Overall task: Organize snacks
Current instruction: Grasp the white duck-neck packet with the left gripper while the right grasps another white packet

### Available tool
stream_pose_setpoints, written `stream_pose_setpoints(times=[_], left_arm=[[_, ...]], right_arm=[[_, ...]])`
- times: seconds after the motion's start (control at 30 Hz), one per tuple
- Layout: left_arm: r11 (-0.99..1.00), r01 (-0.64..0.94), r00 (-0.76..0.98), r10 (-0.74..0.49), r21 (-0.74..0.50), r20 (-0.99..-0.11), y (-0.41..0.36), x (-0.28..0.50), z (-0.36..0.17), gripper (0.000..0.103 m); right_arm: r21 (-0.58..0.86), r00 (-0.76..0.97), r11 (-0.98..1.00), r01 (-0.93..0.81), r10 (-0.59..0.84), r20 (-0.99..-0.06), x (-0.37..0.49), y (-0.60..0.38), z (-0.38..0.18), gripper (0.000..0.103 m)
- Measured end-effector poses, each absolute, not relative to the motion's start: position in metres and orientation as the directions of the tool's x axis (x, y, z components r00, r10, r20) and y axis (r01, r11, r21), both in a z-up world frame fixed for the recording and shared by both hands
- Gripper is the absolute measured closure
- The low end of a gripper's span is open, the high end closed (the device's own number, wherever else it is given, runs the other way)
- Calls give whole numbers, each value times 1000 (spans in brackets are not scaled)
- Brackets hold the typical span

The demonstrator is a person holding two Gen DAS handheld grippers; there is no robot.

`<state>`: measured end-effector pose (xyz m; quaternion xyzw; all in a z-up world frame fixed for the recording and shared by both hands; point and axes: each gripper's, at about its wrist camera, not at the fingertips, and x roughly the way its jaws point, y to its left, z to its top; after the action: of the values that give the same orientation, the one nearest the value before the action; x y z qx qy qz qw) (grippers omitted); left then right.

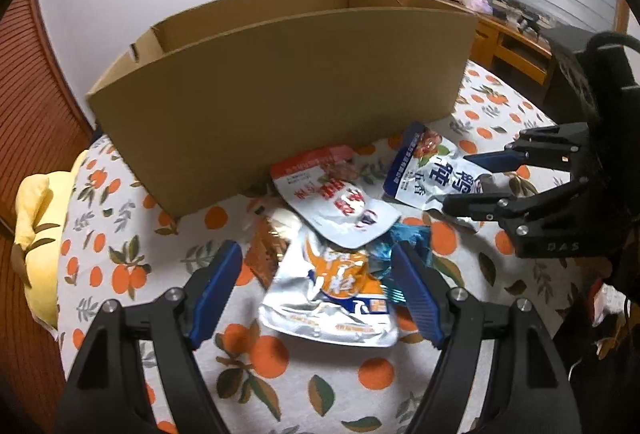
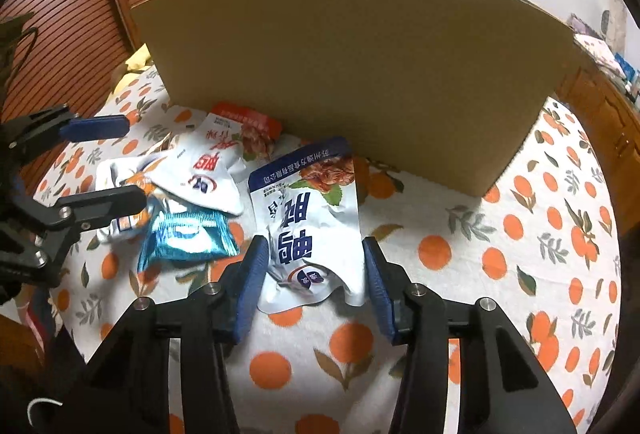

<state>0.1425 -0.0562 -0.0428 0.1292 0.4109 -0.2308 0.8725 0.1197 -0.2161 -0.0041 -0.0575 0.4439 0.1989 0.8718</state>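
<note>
Two pouches (image 2: 310,218) (image 2: 214,170) printed 鸭, gripper (image 1: 456,182) marked DAS

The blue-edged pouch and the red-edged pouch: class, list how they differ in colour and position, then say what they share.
The blue-edged pouch has a navy border and navy characters; the red-edged pouch has a red border and red characters. The blue-edged pouch lies alone on the cloth between the right gripper's open fingers; the red-edged pouch lies on the heap of other packets. Both are white, glossy and lie before the cardboard box.
</note>
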Motion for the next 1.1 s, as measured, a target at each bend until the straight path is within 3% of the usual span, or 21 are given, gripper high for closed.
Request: stream_pose_setpoints(times=[0.47,0.53,0.97,1.03,1.1], left_arm=[[902,428,510,-291,-55,-809,-81,187,-46,26],[905,422,498,-277,-49,-822,-85,193,-52,26],[898,437,495,-187,57,-849,-103,207,-71,26],[894,445,497,-201,50,-844,-101,206,-71,36],[888,458,498,-208,52,-842,-98,204,-70,40]], right_arm=[[52,552,924,-380,271,-789,98,-231,-2,50],[46,560,925,-378,268,-784,97,-230,-1,45],[34,576,923,-383,268,-773,102,-226,5,44],[33,575,923,-384,266,-773,103,-227,4,44],[31,574,924,-382,263,-775,103,-227,3,44]])
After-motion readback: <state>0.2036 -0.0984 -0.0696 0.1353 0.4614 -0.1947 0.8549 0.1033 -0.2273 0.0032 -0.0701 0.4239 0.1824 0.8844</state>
